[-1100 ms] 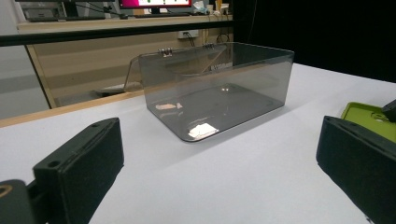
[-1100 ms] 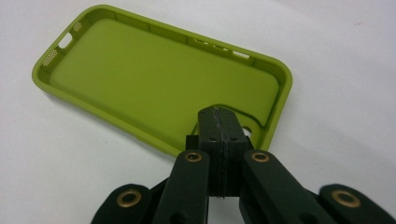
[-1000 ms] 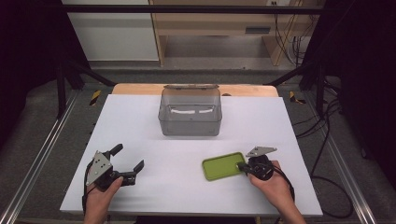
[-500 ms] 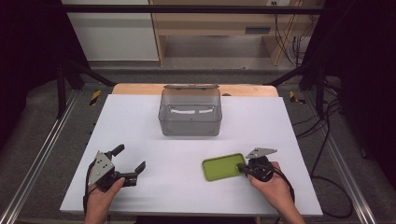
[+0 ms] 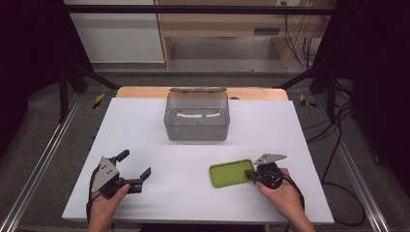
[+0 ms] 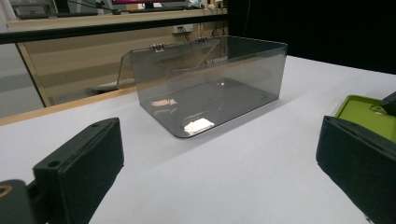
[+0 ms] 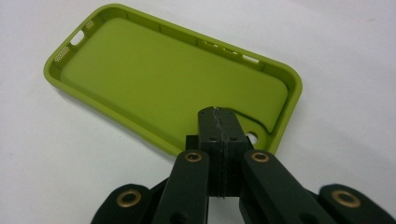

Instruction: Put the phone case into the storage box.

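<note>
A green phone case [image 5: 231, 172] [image 7: 163, 79] lies hollow side up on the white table [image 5: 145, 125], at the front right. My right gripper [image 5: 249, 173] [image 7: 218, 112] is shut, its two jaws pressed flat together, and the tip sits over the case's near end beside the camera hole. Nothing shows between its pads. My left gripper [image 5: 136, 163] [image 6: 219, 140] rests at the front left, open wide and empty. It faces a clear smoky plastic box [image 5: 197, 116] [image 6: 210, 88] with its hinged lid folded back, standing at the middle back. The green case [image 6: 366, 112] also shows at the right edge of the left gripper view.
The table's wooden back edge [image 5: 145, 92] lies just behind the box. Metal rails [image 5: 43, 159] run along both sides. Cables [image 5: 338, 159] trail over the floor on the right. Bare white surface stretches between the two grippers.
</note>
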Action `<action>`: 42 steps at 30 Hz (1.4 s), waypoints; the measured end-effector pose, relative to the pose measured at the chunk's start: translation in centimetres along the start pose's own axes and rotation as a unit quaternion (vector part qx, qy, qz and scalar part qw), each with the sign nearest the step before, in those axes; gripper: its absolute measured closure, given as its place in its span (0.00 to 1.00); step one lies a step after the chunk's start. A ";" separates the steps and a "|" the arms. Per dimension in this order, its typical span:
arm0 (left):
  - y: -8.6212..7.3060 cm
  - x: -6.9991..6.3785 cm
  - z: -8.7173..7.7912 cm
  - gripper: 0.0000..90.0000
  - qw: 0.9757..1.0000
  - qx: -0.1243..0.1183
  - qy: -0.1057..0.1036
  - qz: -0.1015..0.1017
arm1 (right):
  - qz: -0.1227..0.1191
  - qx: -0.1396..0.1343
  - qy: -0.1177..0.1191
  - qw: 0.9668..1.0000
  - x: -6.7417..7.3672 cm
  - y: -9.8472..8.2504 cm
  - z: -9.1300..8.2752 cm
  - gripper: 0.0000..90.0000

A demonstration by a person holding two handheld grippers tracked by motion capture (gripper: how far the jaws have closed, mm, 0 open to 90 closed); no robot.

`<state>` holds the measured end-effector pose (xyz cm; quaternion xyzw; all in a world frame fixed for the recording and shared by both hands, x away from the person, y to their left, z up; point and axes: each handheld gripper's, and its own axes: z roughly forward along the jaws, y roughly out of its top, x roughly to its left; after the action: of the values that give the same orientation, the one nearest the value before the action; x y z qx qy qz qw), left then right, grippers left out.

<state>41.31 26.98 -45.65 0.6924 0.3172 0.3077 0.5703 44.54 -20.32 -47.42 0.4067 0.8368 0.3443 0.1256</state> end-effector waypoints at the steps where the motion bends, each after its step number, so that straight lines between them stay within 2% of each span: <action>1: 0.0 0.0 0.0 0.01 1.000 0.000 0.000 0.000 | 0.000 0.000 0.000 1.000 0.0 0.0 0.0 1.00; 42: 0.0 0.0 0.0 0.01 1.000 0.002 -0.002 0.001 | -0.003 0.003 0.010 1.000 1.0 -0.6 -0.5 1.00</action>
<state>41.28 26.95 -45.63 0.6943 0.3158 0.3069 0.5693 43.30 -20.03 -47.38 0.4009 0.8404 0.3454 0.1171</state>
